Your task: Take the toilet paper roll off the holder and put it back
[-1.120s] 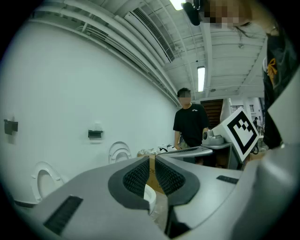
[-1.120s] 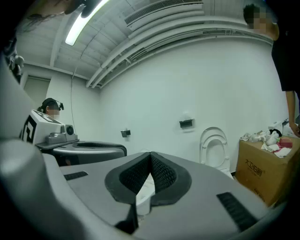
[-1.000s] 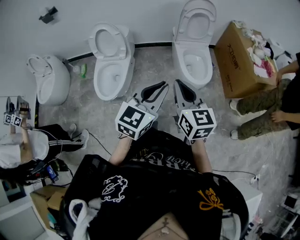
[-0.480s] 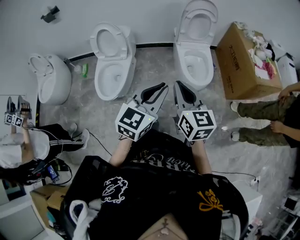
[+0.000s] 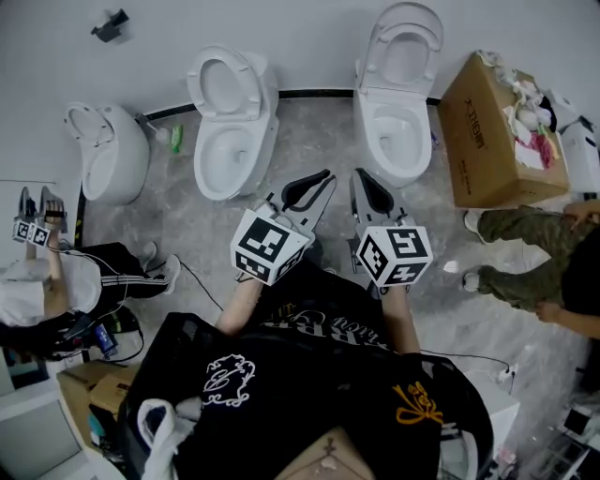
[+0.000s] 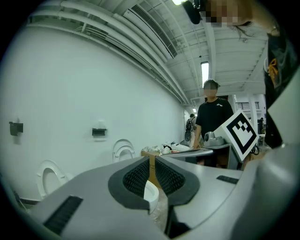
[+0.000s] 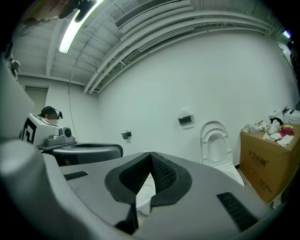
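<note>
Grey floor; bystander's legs farther right

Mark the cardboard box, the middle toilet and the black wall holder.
cardboard box (image 5: 492, 155), head view, its side face.
middle toilet (image 5: 228, 150), head view, its bowl.
black wall holder (image 7: 185, 120), right gripper view, its front.

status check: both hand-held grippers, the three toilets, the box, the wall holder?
Left hand-held gripper: jaws a narrow gap apart, nothing between them.
Right hand-held gripper: shut, empty.
Left toilet: lid up.
Middle toilet: lid up.
Right toilet: lid up.
Cardboard box: open, filled with loose items.
Wall holder: no roll visible on it.
</note>
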A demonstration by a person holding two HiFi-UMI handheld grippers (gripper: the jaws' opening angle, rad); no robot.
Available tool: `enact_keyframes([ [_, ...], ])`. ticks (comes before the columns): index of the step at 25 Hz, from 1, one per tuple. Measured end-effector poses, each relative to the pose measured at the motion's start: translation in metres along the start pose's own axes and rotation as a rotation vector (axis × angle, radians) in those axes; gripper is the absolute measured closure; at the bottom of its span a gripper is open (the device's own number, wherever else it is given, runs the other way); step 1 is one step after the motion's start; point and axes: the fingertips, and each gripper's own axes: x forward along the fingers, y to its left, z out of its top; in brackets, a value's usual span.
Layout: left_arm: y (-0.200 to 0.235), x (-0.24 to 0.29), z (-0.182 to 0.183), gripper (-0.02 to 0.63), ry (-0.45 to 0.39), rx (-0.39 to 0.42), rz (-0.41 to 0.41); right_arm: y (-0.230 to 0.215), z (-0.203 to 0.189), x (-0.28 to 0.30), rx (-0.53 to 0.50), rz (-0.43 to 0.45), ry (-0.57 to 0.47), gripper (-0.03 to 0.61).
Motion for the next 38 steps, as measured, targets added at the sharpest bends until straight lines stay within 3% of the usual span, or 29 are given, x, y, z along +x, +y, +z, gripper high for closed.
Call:
enact_keyframes([
  [12,0.017,0.027,0.003,0.565,0.027,0.007,0.0,-0.021,0.001,0.021,0.033,0.006,0.019,0.565],
  [20,0.057,0.067,0.004,0.565,0.029,-0.012,-0.007,-0.05,0.013,0.066,0.036,-0.005,0.03,0.566],
  [29,0.133,0.129,0.032,0.565,0.001,-0.008,-0.033,-0.079,0.054,0.15,0.015,-0.015,0.012,0.565],
  [38,0.253,0.166,0.041,0.565,-0.015,-0.016,-0.04,-0.083,0.079,0.276,-0.006,-0.013,0.025,0.565],
])
